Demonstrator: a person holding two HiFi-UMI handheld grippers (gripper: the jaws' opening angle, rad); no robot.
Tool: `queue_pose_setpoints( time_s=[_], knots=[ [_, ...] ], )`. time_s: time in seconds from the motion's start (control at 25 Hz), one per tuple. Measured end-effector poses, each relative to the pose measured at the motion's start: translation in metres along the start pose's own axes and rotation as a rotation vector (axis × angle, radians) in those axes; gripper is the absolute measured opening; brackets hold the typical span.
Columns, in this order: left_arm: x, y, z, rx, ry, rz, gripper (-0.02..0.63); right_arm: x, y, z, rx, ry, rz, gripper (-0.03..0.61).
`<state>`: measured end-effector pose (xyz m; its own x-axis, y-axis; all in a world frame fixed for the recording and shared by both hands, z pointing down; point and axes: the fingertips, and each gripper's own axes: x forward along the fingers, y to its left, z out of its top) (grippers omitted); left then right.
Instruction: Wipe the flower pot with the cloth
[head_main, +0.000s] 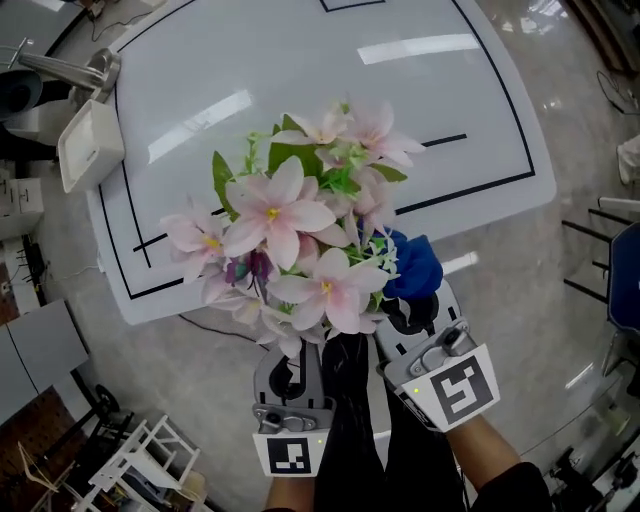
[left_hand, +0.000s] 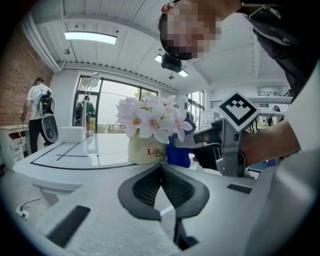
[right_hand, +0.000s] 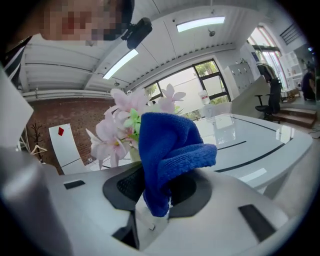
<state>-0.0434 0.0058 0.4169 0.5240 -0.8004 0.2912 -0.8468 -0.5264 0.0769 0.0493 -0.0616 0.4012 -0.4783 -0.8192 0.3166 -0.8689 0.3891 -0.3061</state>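
A cream flower pot (left_hand: 146, 150) printed "Life" stands at the near edge of the white table (head_main: 300, 60), with pink artificial flowers (head_main: 290, 225) hiding it from above. My right gripper (head_main: 412, 312) is shut on a blue cloth (head_main: 413, 264), which sits against the pot's right side. In the right gripper view the cloth (right_hand: 167, 150) bulges out of the jaws and covers most of the flowers (right_hand: 116, 131). My left gripper (head_main: 291, 368) is just below the flowers, near the pot. In its own view the left gripper (left_hand: 160, 168) is shut with nothing held, pointing at the pot and the cloth (left_hand: 178, 153).
A white box (head_main: 90, 146) and a metal arm (head_main: 62, 68) sit at the table's far left. Black lines mark the tabletop. A white rack (head_main: 135, 455) stands on the floor at lower left. A person (left_hand: 37, 115) stands far off by the windows.
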Motion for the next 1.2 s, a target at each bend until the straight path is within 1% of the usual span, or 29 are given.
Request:
queue_pose_setpoints(
  time_s=[0.16, 0.28, 0.52, 0.6, 0.68, 0.72, 0.76, 0.8, 0.88, 0.96, 1.04, 1.12, 1.2],
  knots=[
    [-0.012, 0.024, -0.003, -0.022, -0.016, 0.039, 0.008, -0.001, 0.032, -0.014, -0.01, 0.003, -0.005, 0.106],
    [-0.024, 0.046, -0.008, -0.037, -0.018, 0.072, 0.008, 0.007, 0.062, -0.029, -0.068, 0.03, 0.012, 0.106],
    [-0.052, 0.097, -0.029, -0.081, -0.003, 0.167, 0.008, 0.043, 0.128, -0.059, -0.239, 0.097, 0.097, 0.106],
    [-0.061, 0.117, -0.036, -0.089, 0.004, 0.197, 0.008, 0.056, 0.156, -0.066, -0.308, 0.114, 0.142, 0.106],
    [-0.071, 0.136, -0.04, -0.098, 0.007, 0.226, 0.008, 0.067, 0.187, -0.068, -0.365, 0.119, 0.205, 0.106],
    [-0.076, 0.144, -0.042, -0.101, 0.007, 0.239, 0.006, 0.074, 0.201, -0.066, -0.381, 0.114, 0.226, 0.106],
    [-0.08, 0.152, -0.043, -0.105, 0.007, 0.251, 0.008, 0.081, 0.212, -0.061, -0.391, 0.105, 0.229, 0.106],
    [-0.083, 0.16, -0.044, -0.111, 0.004, 0.264, 0.006, 0.091, 0.218, -0.053, -0.402, 0.093, 0.211, 0.106],
    [-0.088, 0.172, -0.044, -0.128, -0.003, 0.287, 0.008, 0.112, 0.221, -0.032, -0.452, 0.064, 0.147, 0.106],
    [-0.091, 0.18, -0.041, -0.139, -0.015, 0.299, 0.006, 0.133, 0.214, -0.009, -0.517, 0.034, 0.074, 0.106],
    [-0.093, 0.186, -0.038, -0.143, -0.027, 0.3, 0.006, 0.152, 0.198, 0.011, -0.553, 0.021, -0.007, 0.106],
    [-0.095, 0.191, -0.036, -0.147, -0.026, 0.295, 0.008, 0.164, 0.176, 0.02, -0.543, 0.047, -0.089, 0.106],
    [-0.095, 0.194, -0.037, -0.152, -0.024, 0.288, 0.006, 0.167, 0.154, 0.015, -0.495, 0.114, -0.171, 0.106]
  ],
)
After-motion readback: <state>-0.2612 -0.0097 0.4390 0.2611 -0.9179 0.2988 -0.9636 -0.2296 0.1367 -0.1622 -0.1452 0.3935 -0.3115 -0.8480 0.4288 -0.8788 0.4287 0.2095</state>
